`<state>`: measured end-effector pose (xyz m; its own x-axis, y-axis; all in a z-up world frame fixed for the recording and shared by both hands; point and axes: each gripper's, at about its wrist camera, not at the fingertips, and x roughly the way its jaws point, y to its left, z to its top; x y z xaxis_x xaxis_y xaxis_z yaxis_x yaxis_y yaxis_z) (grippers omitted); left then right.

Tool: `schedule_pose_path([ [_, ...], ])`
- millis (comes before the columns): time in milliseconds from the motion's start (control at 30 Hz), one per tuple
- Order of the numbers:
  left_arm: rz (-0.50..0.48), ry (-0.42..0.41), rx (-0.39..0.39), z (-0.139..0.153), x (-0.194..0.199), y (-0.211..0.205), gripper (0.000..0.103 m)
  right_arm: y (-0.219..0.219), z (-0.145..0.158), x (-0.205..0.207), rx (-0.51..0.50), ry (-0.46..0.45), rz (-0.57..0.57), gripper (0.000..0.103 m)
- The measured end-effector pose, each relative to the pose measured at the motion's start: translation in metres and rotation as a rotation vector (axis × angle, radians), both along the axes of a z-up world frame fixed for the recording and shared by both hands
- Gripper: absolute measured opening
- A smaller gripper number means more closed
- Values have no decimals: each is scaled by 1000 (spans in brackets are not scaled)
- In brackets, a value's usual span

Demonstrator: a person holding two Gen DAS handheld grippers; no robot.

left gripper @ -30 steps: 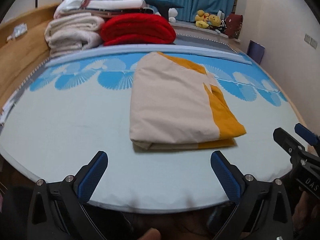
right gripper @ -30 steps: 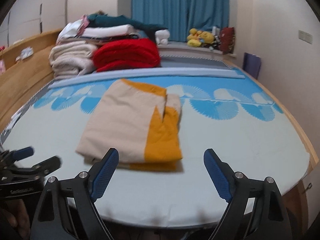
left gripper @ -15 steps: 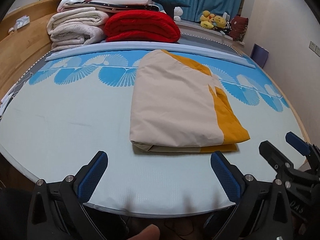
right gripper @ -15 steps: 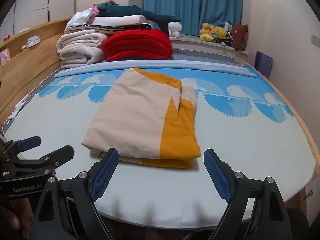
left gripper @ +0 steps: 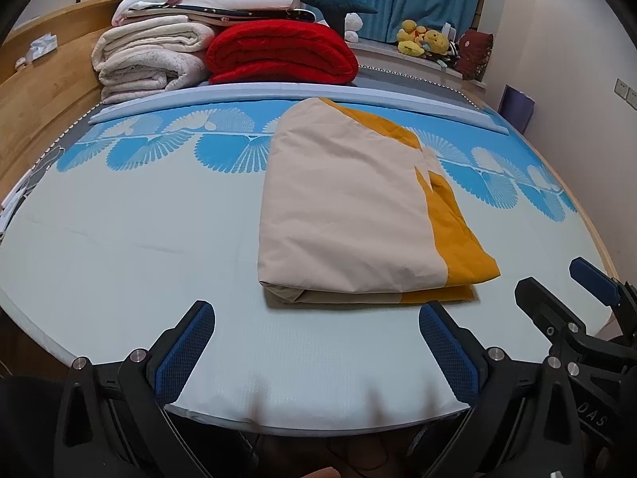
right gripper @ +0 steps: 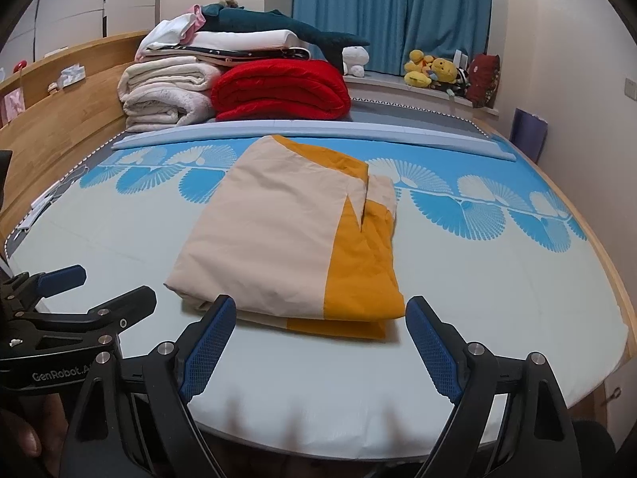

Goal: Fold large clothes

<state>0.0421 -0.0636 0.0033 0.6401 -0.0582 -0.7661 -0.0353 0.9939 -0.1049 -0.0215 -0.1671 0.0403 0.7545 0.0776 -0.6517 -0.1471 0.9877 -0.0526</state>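
Blue curtains [right gripper: 392, 12] hang at the far end of the room, behind a bed [left gripper: 119, 247] covered by a pale sheet with a band of blue fan shapes. At the far left of the bed stands a pile of folded bedding: a red blanket [left gripper: 280, 51] beside cream blankets [left gripper: 147, 59]. Yellow soft toys [right gripper: 432, 71] sit on the far sill. A folded cream and mustard cloth [left gripper: 350, 215] lies flat near the middle of the bed. Both grippers hover apart from it at the near edge, the left gripper [left gripper: 316, 346] and the right gripper [right gripper: 320, 342] each with jaws spread wide, empty.
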Motion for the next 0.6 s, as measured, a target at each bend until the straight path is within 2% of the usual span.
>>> schedule_pose_path([
  [600,-1,-3,6,0,1,-1,102,-2,-1,1,0,0,2,87],
])
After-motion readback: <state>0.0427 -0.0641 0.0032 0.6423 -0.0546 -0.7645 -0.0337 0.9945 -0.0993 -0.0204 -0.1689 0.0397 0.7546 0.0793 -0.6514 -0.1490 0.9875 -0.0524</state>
